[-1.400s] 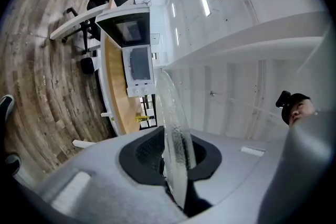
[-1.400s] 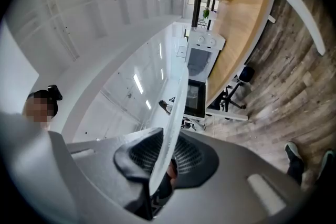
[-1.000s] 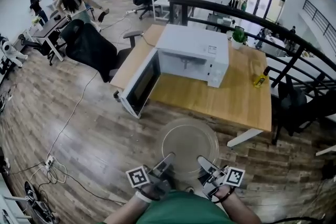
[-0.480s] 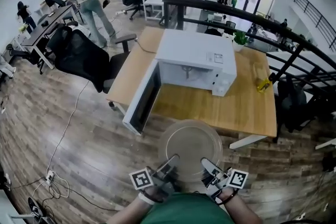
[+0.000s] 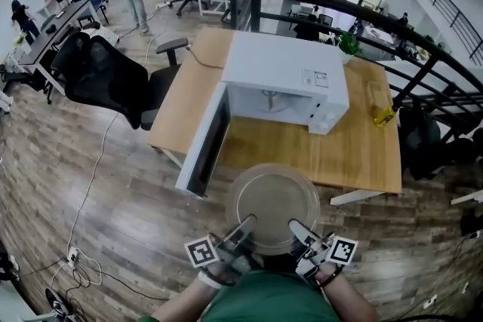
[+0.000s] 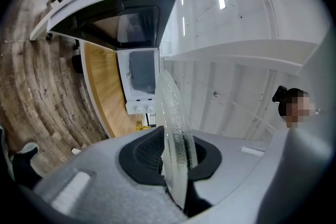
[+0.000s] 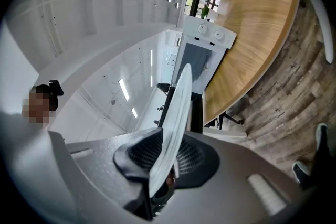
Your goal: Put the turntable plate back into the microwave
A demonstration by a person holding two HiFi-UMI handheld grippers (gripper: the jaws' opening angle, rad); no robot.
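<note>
- The turntable plate (image 5: 272, 209), clear glass, hung roughly level in the air above the wood floor (image 5: 113, 192). It was just short of the worktop's near edge and in front of the open microwave.
- Its near rim lay between the fingers of both grippers. The left gripper (image 5: 243, 228) had the near-left part of the rim and the right gripper (image 5: 296, 230) the near-right part. The rest of the plate reached away from them toward the microwave.
- In the left gripper view the plate ran edge-on up the middle, its rim sunk between the dark ribbed pads (image 6: 142, 152). Those fingers stood narrow, clamped on the glass.
- In the right gripper view the plate's rim sat the same way between the fingers (image 7: 191, 157), which were narrow and gripping it. They had just been easing apart a little, with the rim between them and against the pads.
- The white microwave (image 5: 290, 75) stood on the wooden worktop (image 5: 355, 154). Its door (image 5: 202, 141) was swung open on the left, past the worktop's near edge. The plate was outside the microwave, near it but apart.
- A small label (image 5: 320, 78) on the microwave's top carried print too small to read.
- Each gripper bore a cube with a black-and-white square marker, the left one's (image 5: 201, 252) facing up.
- A small yellow object (image 5: 383, 115) lay at the worktop's right end, too small to identify.
</note>
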